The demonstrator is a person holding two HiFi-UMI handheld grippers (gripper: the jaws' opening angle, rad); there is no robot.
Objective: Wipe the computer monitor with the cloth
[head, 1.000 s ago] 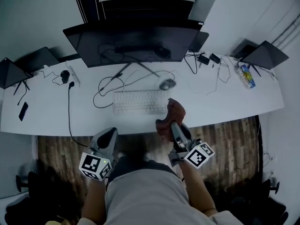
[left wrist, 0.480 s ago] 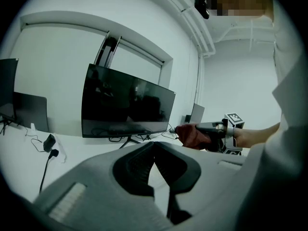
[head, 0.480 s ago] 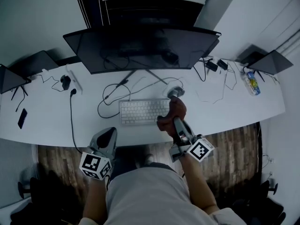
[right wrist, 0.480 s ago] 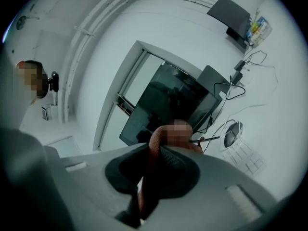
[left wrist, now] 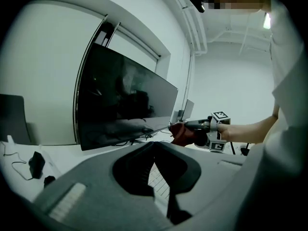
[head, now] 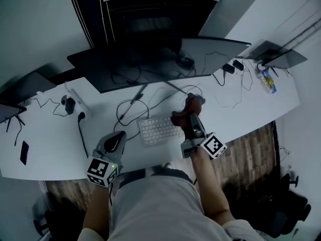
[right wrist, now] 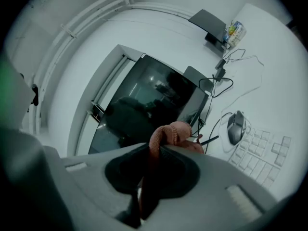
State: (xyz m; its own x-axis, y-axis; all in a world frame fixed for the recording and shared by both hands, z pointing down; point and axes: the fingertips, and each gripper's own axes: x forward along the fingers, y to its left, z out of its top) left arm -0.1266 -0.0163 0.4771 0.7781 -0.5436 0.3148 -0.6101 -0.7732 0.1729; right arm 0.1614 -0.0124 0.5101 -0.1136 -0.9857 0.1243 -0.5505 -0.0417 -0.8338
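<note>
The wide dark monitor stands on a thin stand at the back of the white desk; its screen is off and reflects the room. My right gripper is shut on a reddish-brown cloth and hangs over the desk just right of the keyboard, below the screen's lower edge and apart from it. In the right gripper view the cloth bunches up between the jaws, with the monitor behind it. My left gripper is shut on nothing by the desk's front edge; its view shows the monitor and the cloth.
A white keyboard lies in front of the monitor, with a mouse beside it. Loose black cables cross the desk. Laptops stand at both ends, and a phone and a power strip lie on the left.
My right gripper has carried the cloth forward from the desk's front edge, past the keyboard, towards the monitor. The left gripper has stayed near the desk's front edge.
</note>
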